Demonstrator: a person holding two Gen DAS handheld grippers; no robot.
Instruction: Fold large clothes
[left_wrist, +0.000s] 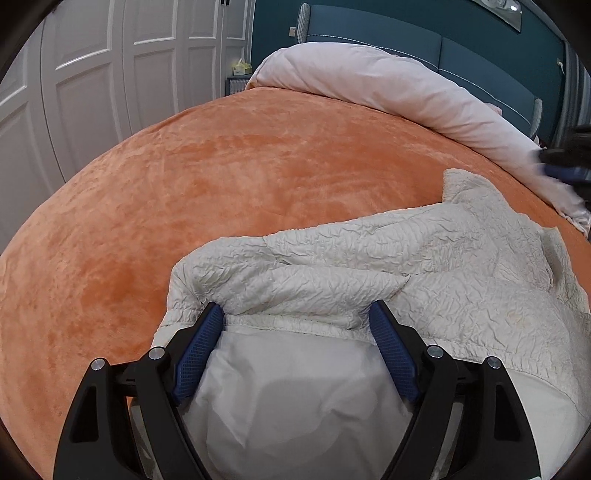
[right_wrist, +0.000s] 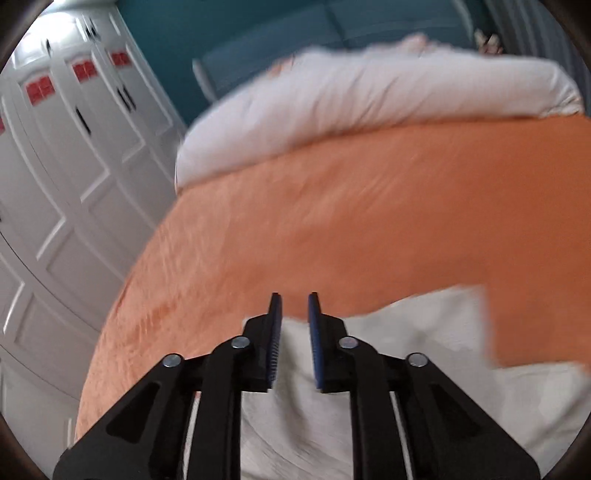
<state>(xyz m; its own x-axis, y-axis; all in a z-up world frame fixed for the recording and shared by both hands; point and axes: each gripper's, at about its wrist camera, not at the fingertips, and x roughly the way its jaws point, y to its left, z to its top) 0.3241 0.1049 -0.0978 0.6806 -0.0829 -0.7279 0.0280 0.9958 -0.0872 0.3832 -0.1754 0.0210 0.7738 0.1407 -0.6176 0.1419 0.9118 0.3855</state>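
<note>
Crinkled white garment (left_wrist: 369, 266) lies between our wide-open left gripper (left_wrist: 297, 317). Our right gripper (right_wrist: 294, 306), nearly closed, holds nothing. Closing shallow could drop the hem.

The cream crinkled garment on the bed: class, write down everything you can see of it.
The cream garment is a large quilted piece with a crinkled outer face, stitched seams and a smooth, paler lining showing near the camera. It lies rumpled and partly folded over on the orange bedspread, short of the rolled white duvet. The left gripper straddles its stitched edge with fingers wide apart; whether they touch it is unclear. The right wrist view shows it blurred.
</note>
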